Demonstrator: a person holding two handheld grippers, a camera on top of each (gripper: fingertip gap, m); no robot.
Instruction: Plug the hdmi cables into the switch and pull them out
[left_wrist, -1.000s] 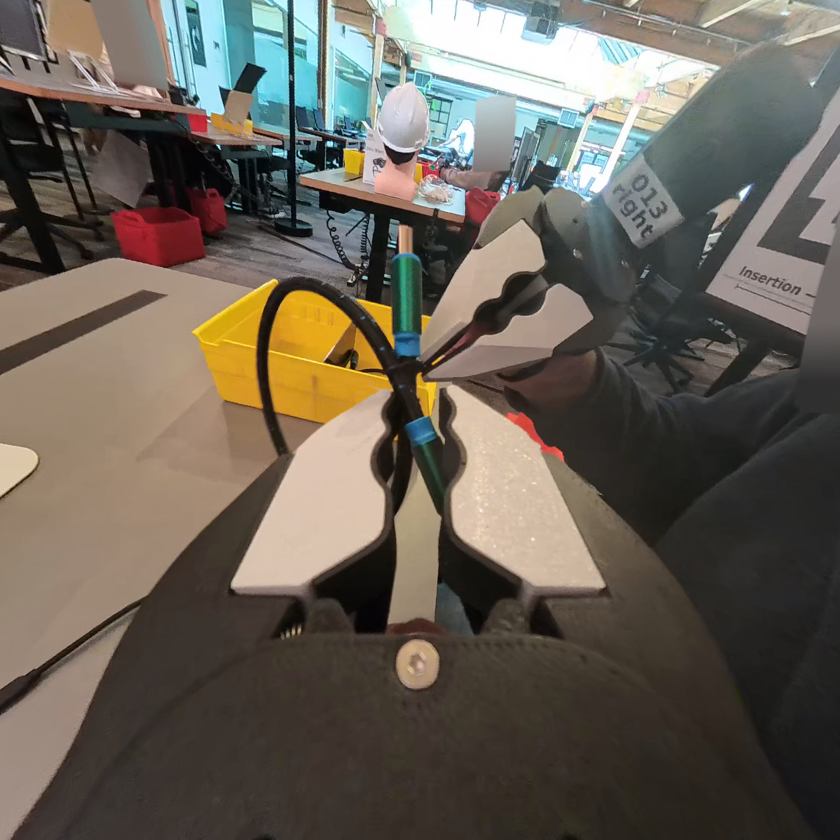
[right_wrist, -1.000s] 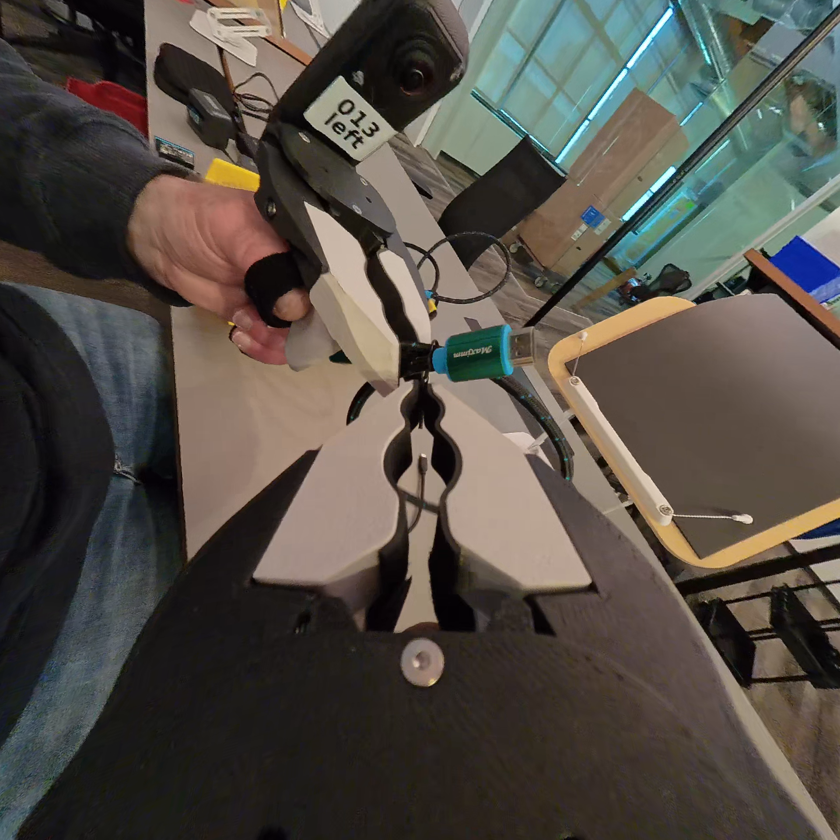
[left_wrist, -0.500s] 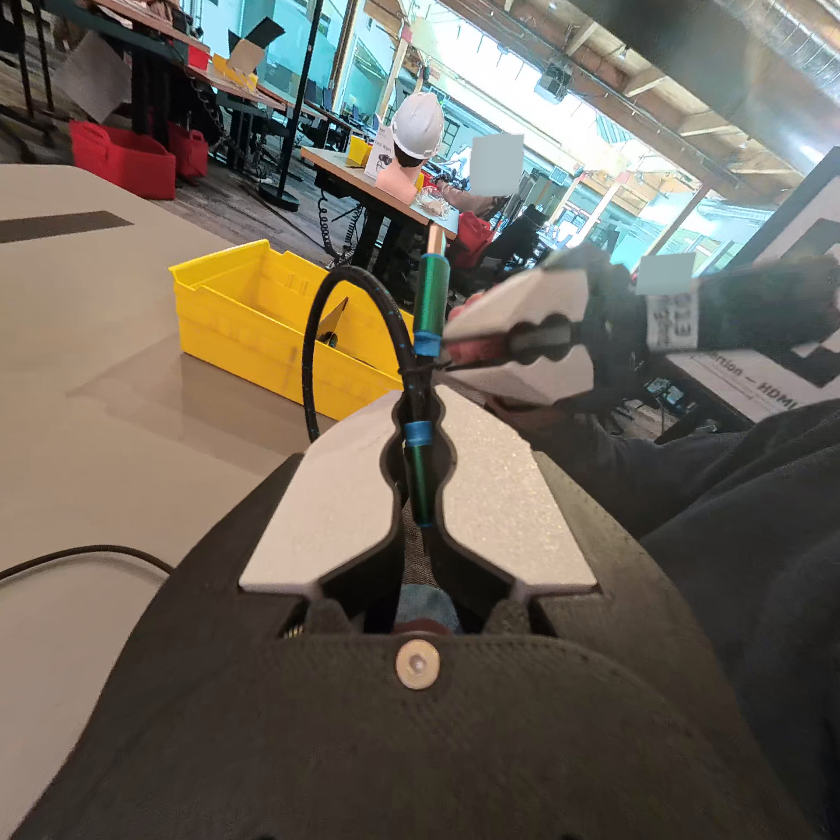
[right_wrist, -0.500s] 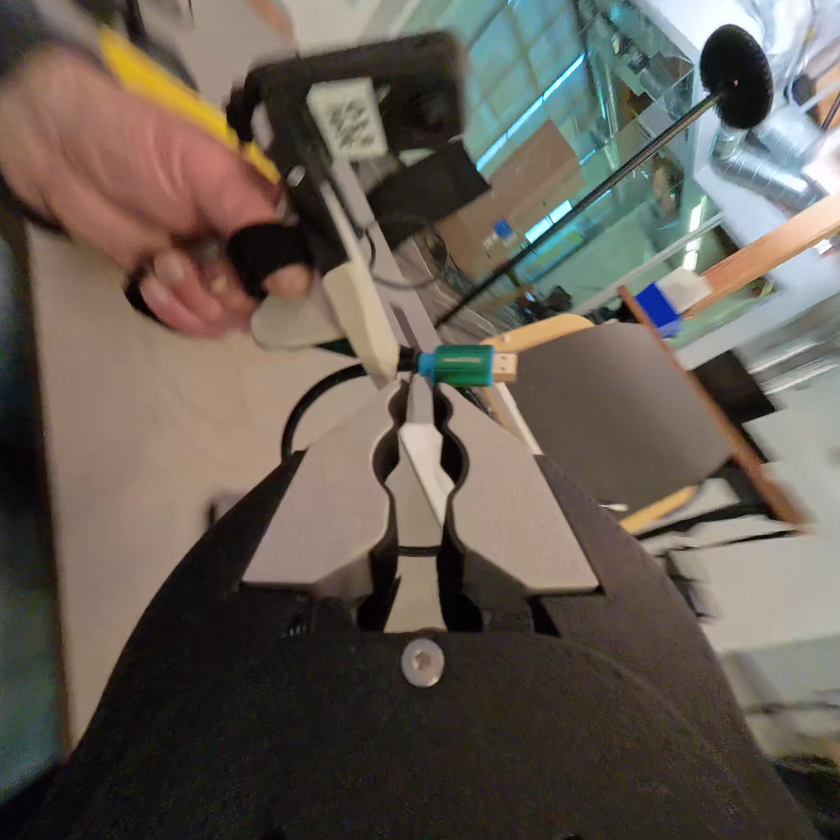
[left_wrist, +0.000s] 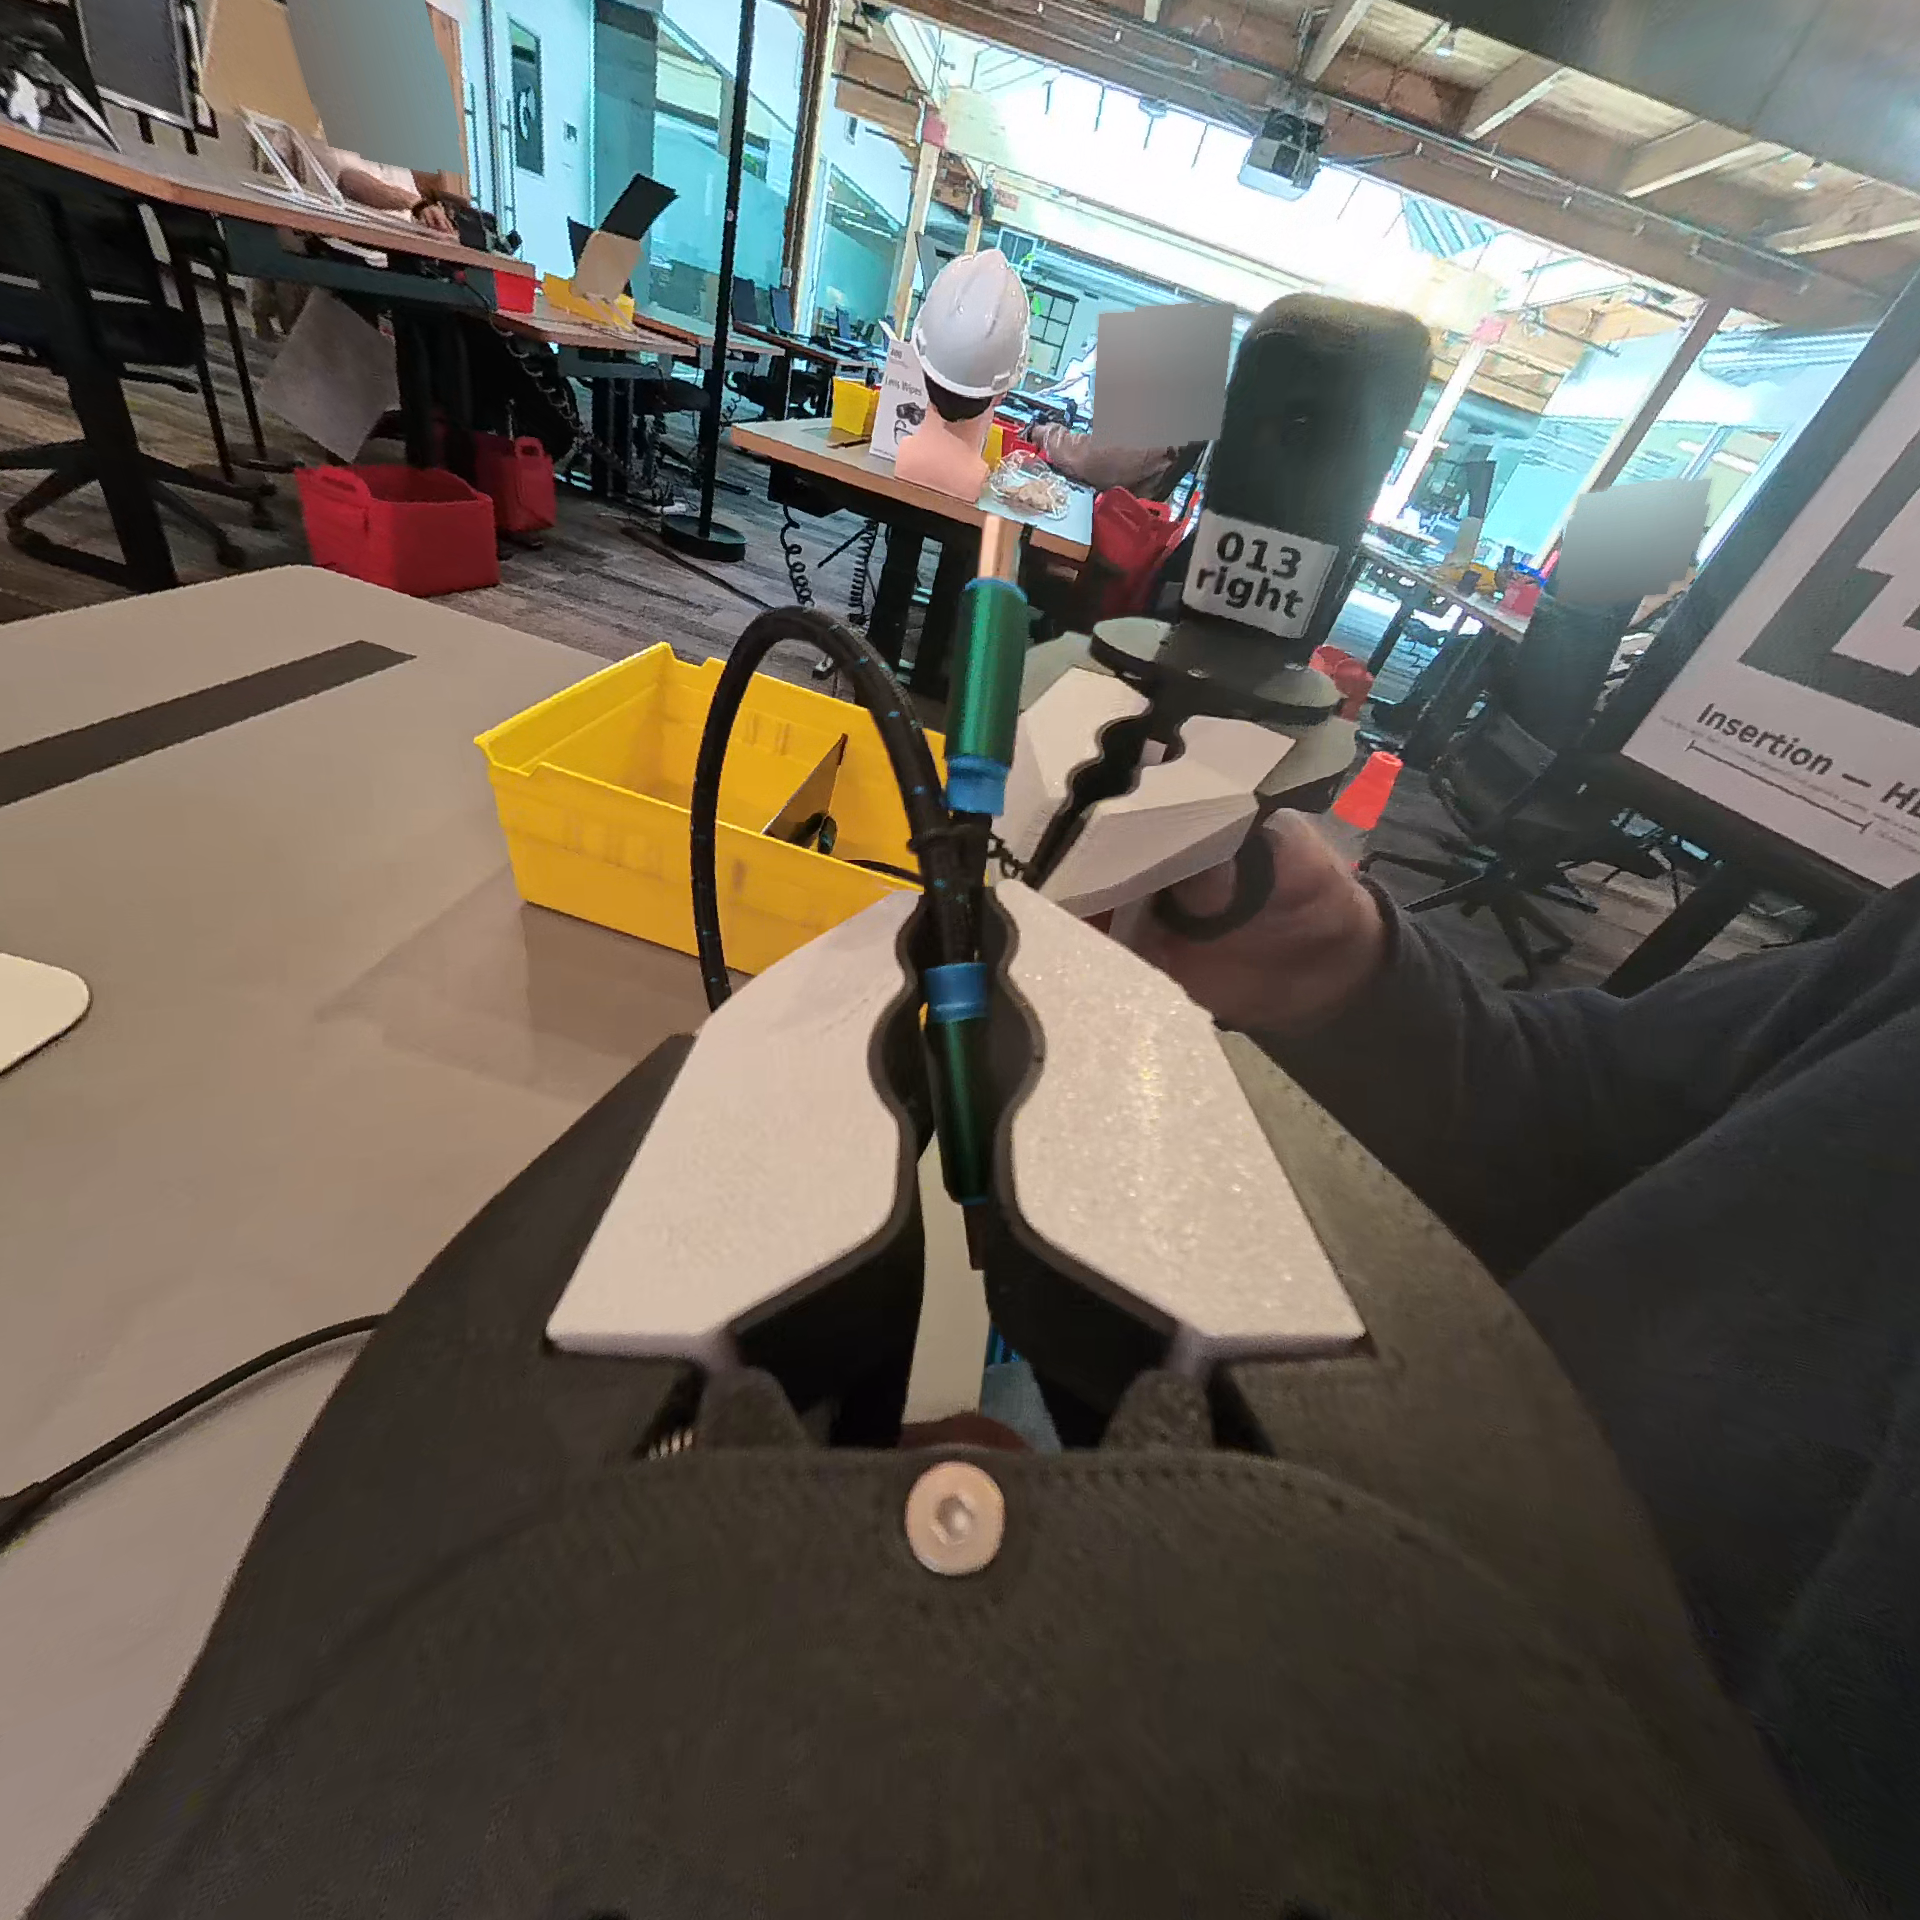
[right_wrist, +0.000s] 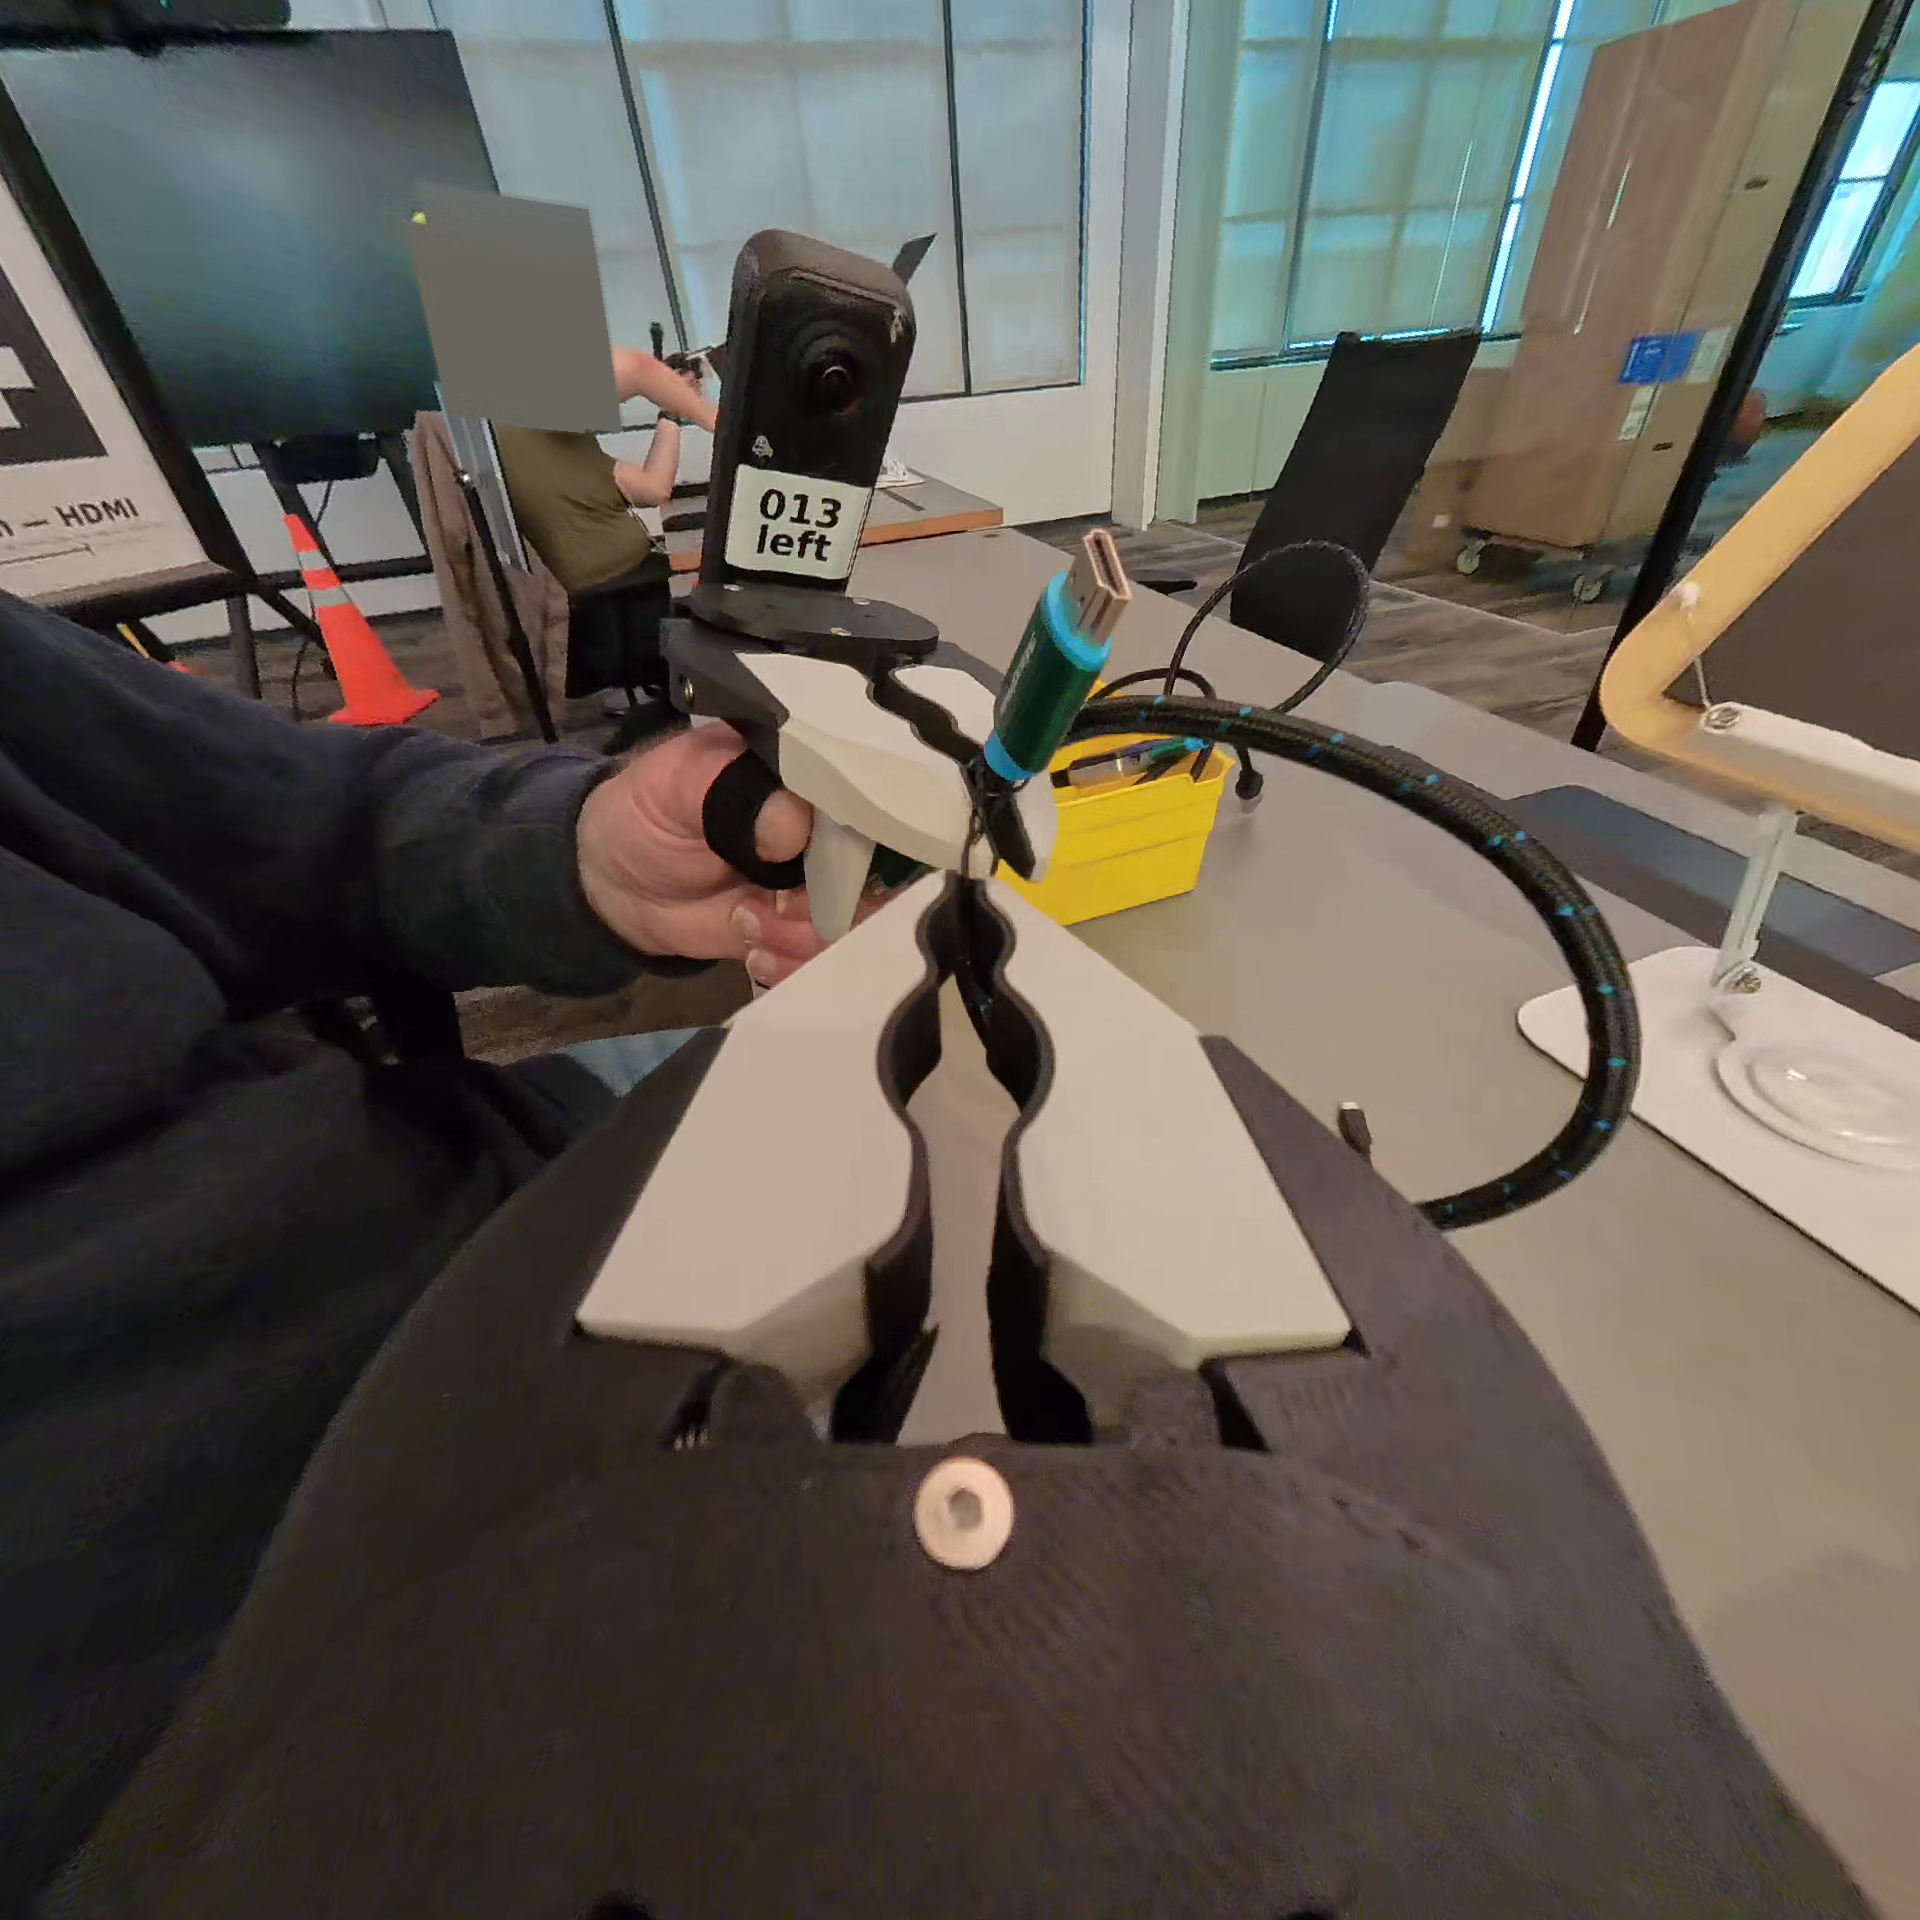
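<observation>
My left gripper (left_wrist: 956, 904) is shut on a black braided HDMI cable (left_wrist: 717, 790) just above a blue band. One green plug (left_wrist: 982, 686) sticks up above the fingertips. A second green plug (left_wrist: 961, 1101) lies between the fingers, towards the camera. The cable loops out to the side (right_wrist: 1538, 831). My right gripper (right_wrist: 961, 888) is shut on a thin black tie wound round the cable, right at the left gripper's tips (right_wrist: 997, 831). It shows in the left wrist view (left_wrist: 1039, 868) touching the bundle. No switch is in view.
A yellow bin (left_wrist: 613, 800) with parts in it stands on the grey table (left_wrist: 260, 1039) behind the grippers. A white stand base (right_wrist: 1766, 1060) with a wood-framed dark board (right_wrist: 1766, 582) is at the right. A thin black lead (left_wrist: 156, 1403) lies on the table. Both grippers' tips are roughly 30 centimetres from the thin black lead (left_wrist: 156, 1403).
My left fingers closed tighter on the cable. My right fingers parted briefly and came together again on the tie. Both grippers turned, and the upper plug now points up.
</observation>
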